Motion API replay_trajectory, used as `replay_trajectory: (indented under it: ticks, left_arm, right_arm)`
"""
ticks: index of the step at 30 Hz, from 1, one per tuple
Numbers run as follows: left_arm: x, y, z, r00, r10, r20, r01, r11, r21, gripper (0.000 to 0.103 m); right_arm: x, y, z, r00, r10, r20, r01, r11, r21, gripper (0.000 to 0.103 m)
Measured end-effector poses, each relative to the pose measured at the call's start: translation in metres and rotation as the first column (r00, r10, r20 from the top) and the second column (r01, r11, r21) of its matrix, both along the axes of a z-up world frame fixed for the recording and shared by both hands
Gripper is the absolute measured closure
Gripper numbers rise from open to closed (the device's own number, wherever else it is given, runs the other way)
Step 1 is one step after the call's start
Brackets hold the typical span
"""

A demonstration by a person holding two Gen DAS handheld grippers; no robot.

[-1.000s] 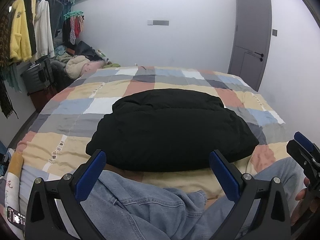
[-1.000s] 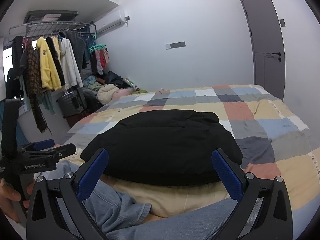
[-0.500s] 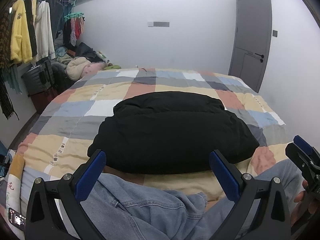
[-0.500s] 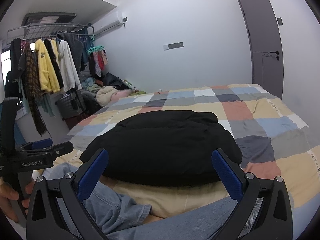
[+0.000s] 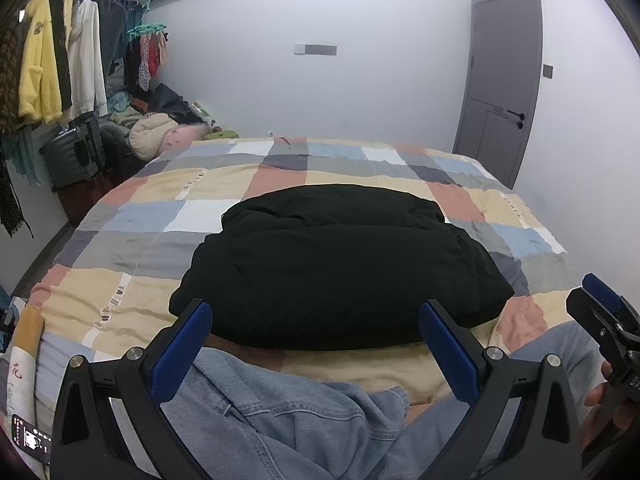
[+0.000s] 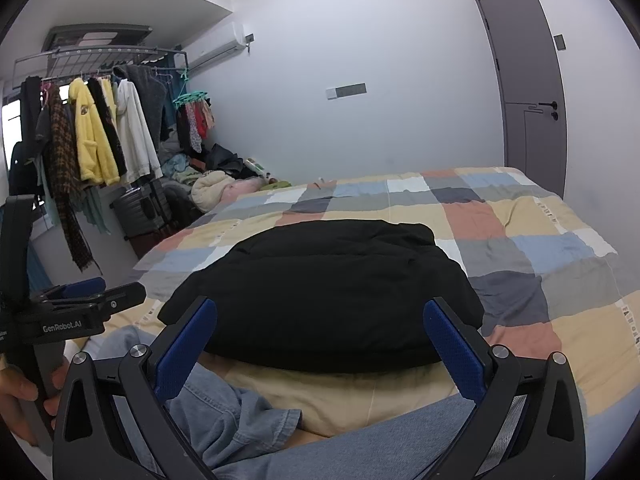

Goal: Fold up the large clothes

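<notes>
A: What was nearest the cameras?

B: The left gripper (image 5: 316, 344) and the right gripper (image 6: 320, 344), each with its blue-padded fingers (image 5: 182, 350) spread wide apart and grasping nothing. Just under them lay a light blue denim garment (image 5: 288, 420), rumpled at the near edge of the bed (image 5: 132, 240).

A: Could each gripper be seen from the other camera?

B: Partly. In the left wrist view the right one poked in at the far right edge, with a hand (image 5: 600, 396) on its handle. In the right wrist view the left one showed at the left edge, also gripped by a hand (image 6: 24, 396).

A: And the big item to be folded?

B: A black padded jacket (image 5: 340, 268) lay just beyond the denim, in a compact, puffy bundle on the checked bedspread (image 6: 520, 232), about midway across the bed. No finger touched it.

A: Farther back?

B: To the left, a clothes rack (image 6: 100, 60) with a yellow fleece (image 6: 90, 136) and a white top (image 6: 134, 136) hanging, a dark suitcase (image 6: 140, 210) below it, and a heap of clothes (image 6: 212, 188) in the corner. On the far wall sat an air conditioner (image 6: 218, 42), and at the right a grey door (image 6: 524, 92), closed.
</notes>
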State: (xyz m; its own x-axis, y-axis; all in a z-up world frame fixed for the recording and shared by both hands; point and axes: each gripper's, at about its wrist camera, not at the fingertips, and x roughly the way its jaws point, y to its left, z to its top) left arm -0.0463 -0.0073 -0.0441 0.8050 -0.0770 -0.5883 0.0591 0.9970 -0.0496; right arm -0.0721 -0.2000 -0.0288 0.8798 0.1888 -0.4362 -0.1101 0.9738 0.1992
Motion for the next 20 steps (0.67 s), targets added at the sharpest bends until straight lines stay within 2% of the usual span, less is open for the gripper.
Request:
replay_trajectory:
  ticks: [15,20]
  left_arm:
    - [-0.0001,0.0009,0.0025,1.000,0.000,0.004,0.000,1.000,0.005,0.000]
    - [0.0010,0.0070,0.0010,1.000,0.015,-0.007,-0.015,1.000,-0.016,0.000]
  right_arm:
    - [-0.0015,0.0017,0.0019,1.000,-0.006,0.010,0.006,1.000,-0.004,0.000]
    - [-0.0015,0.0041,0.0012,1.000,-0.002,0.005,0.002,1.000,-0.003,0.000]
